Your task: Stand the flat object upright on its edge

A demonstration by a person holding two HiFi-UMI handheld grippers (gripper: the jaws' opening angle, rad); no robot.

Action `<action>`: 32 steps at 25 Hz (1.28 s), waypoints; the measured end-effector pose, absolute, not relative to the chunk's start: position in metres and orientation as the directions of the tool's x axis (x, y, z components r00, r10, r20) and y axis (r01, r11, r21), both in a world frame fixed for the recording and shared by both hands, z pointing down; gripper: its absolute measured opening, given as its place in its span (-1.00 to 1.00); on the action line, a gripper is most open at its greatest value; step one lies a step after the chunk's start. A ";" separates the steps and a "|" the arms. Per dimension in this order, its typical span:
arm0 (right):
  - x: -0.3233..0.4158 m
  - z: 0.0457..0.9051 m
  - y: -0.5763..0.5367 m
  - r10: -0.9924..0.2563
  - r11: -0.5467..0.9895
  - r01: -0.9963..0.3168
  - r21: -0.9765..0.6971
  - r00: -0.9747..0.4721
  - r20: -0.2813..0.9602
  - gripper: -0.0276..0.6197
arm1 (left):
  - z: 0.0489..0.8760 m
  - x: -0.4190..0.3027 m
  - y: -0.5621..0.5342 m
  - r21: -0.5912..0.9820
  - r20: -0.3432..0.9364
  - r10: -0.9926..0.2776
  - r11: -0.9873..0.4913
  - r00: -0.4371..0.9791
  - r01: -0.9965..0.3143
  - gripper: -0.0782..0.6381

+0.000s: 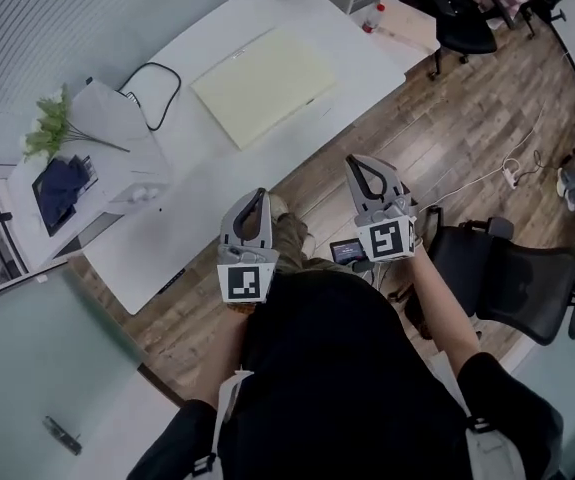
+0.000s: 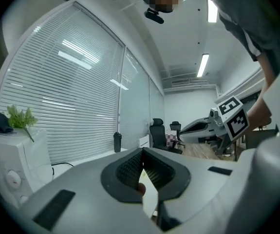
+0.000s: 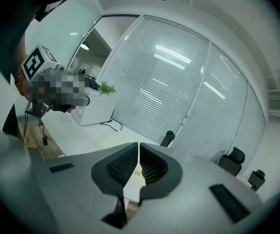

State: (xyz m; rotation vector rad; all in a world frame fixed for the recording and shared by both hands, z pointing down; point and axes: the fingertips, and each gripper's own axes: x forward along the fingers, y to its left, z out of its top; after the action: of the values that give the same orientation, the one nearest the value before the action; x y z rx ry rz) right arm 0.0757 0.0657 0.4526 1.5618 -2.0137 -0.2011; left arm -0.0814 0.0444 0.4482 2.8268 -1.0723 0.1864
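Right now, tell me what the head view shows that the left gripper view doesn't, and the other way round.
Only the head view: the whole pale flat object lying flat on the white table, and the marker cube of the left gripper. Only the left gripper view: the ceiling lights and that gripper's jaws up close, shut with nothing between them. Both: the right gripper, the dark bottle, the plant.

Two tongs [image 1: 259, 194] [image 1: 352, 162], one board [image 1: 265, 85] (pale yellow)

Head view looks steeply down on the white table [image 1: 217, 180]; both gripper views skim it nearly level.
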 end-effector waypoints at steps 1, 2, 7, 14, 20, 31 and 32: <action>0.077 0.455 0.056 -0.916 0.322 -0.830 0.454 -0.152 0.372 -0.89 | 0.451 -0.083 0.034 0.058 0.149 -0.658 -0.739 0.738 -0.671 -0.76; 0.079 0.459 0.046 -0.905 0.342 -0.817 0.464 -0.154 0.396 -0.89 | 0.453 -0.084 0.023 0.052 0.146 -0.665 -0.734 0.733 -0.677 -0.76; 0.094 0.490 -0.002 -0.863 0.463 -0.669 0.581 -0.191 0.468 -0.89 | 0.464 -0.090 -0.020 0.081 0.132 -0.723 -0.674 0.678 -0.734 -0.76; 0.109 0.540 -0.066 -0.764 0.644 -0.356 0.677 -0.257 0.591 -0.88 | 0.505 -0.114 -0.043 0.081 0.215 -0.786 -0.577 0.580 -0.813 -0.76; 0.115 0.600 -0.108 -0.639 0.756 -0.047 0.653 -0.273 0.719 -0.43 | 0.546 -0.116 -0.060 0.049 0.325 -0.821 -0.482 0.470 -0.875 -0.76; 0.069 0.652 -0.113 -0.420 0.829 0.230 0.510 -0.348 0.838 -0.22 | 0.649 -0.091 -0.078 0.037 0.514 -0.763 -0.438 0.393 -0.898 -0.26; 0.069 0.655 -0.113 -0.408 0.828 0.245 0.504 -0.352 0.842 -0.22 | 0.656 -0.088 -0.080 0.035 0.527 -0.750 -0.451 0.400 -0.892 -0.25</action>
State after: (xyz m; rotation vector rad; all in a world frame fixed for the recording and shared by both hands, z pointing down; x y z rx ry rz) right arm 0.0687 -0.1132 0.6551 0.1244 -1.8101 -0.6771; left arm -0.0879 -0.0803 0.6556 2.3499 -1.4292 0.6430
